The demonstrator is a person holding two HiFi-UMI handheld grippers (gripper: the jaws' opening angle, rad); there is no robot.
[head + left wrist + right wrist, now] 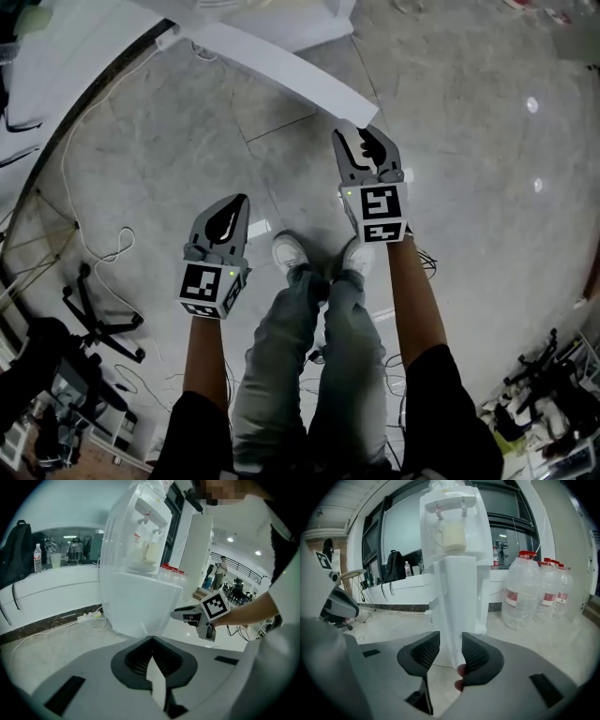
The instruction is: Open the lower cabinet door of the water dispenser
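Standing swung out, edge-on to the right gripper view, the white lower cabinet door [457,592] of the tall white plastic water dispenser [450,502] has its free edge clasped between the part-open fingers of the right gripper [451,641]. The left gripper [151,638], nearby above the grey stone floor [469,141], has its fingers closed together, empty.

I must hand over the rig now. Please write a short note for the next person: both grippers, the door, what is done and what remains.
Left gripper: jaws together, empty, off to the left of the door.
Right gripper: jaws closed on the edge of the lower cabinet door of the water dispenser.
Done: door gripped; it stands swung out from the cabinet, seen edge-on.
Left: probably pull it fully open, then release.
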